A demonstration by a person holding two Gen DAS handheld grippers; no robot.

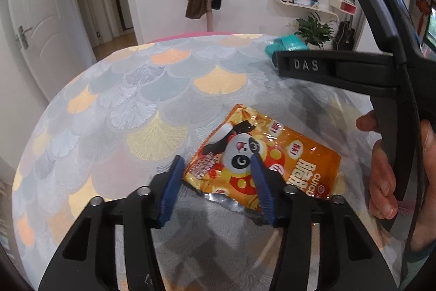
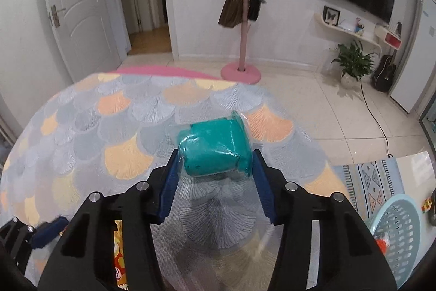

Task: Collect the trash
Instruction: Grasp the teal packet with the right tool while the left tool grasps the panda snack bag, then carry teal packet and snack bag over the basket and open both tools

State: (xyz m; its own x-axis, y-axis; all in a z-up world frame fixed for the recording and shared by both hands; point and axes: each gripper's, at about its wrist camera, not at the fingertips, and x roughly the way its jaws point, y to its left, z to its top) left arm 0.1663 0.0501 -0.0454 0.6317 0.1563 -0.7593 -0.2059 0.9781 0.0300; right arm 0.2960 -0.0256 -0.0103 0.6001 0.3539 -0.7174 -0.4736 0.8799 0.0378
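left gripper (image 1: 216, 165) spread over snack bag (image 1: 261, 157), bag angled across | right gripper (image 2: 215, 164) spread, straddling teal cup (image 2: 215, 149) near tabletop's (image 2: 109, 127) far-right edge

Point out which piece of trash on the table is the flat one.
The orange snack packet under the left gripper lies flat; the teal wrapped cup between the right gripper's jaws is bulky.

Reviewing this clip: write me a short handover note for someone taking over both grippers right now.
Left gripper: open, straddling the near end of the orange snack wrapper, which lies flat on the tablecloth.
Right gripper: open, fingers either side of the teal plastic cup, lying on its side, not yet clamped.
Blue laundry basket sits on the floor at right, something red inside.
Done: both lined up.
Left: close, lift, probably drop both in the basket.
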